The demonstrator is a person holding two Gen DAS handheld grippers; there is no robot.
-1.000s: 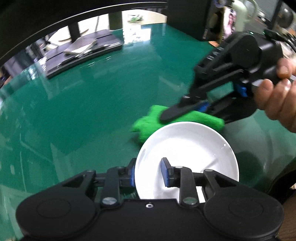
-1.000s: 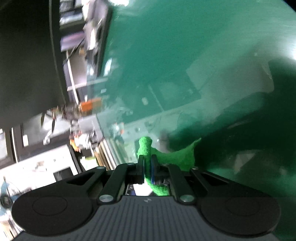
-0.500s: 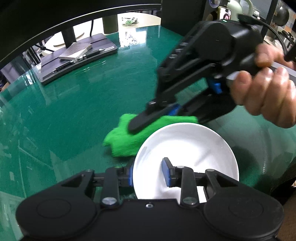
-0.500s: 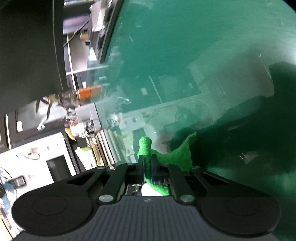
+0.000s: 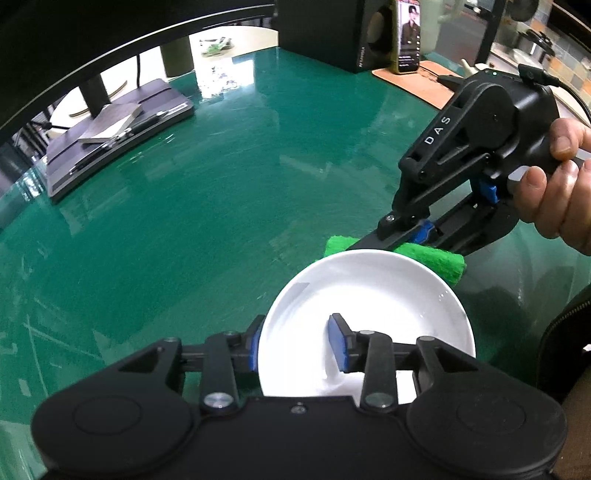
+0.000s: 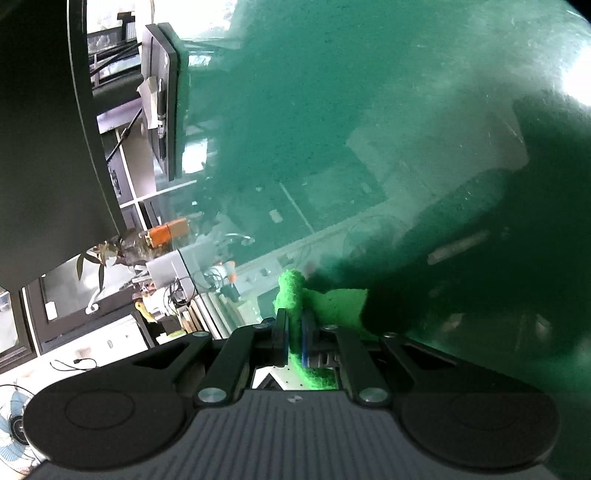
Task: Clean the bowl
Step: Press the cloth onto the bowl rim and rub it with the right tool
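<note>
In the left wrist view, the white bowl [image 5: 369, 314] is gripped at its near rim by the left gripper [image 5: 299, 345], one blue pad outside the wall and one inside; it is seen at 5 o'clock of the view, whether lifted or resting cannot be told. Just beyond its far rim, at 2 o'clock from it, a green cloth [image 5: 432, 256] is pinched tight in the right gripper [image 5: 402, 236], which is held by a hand [image 5: 554, 188]. In the right wrist view the same cloth [image 6: 295, 295] is seen clamped between closed pads of the right gripper [image 6: 295, 332]. A glossy green table [image 5: 221, 184] is spread beneath, with room reflections carried on it. Farther off, at 10 o'clock, a dark tray [image 5: 114, 133] with a notebook is set under a curved monitor [image 5: 74, 44]; at 1 o'clock a speaker [image 5: 328, 33] and a lit phone [image 5: 408, 37] are stood
</note>
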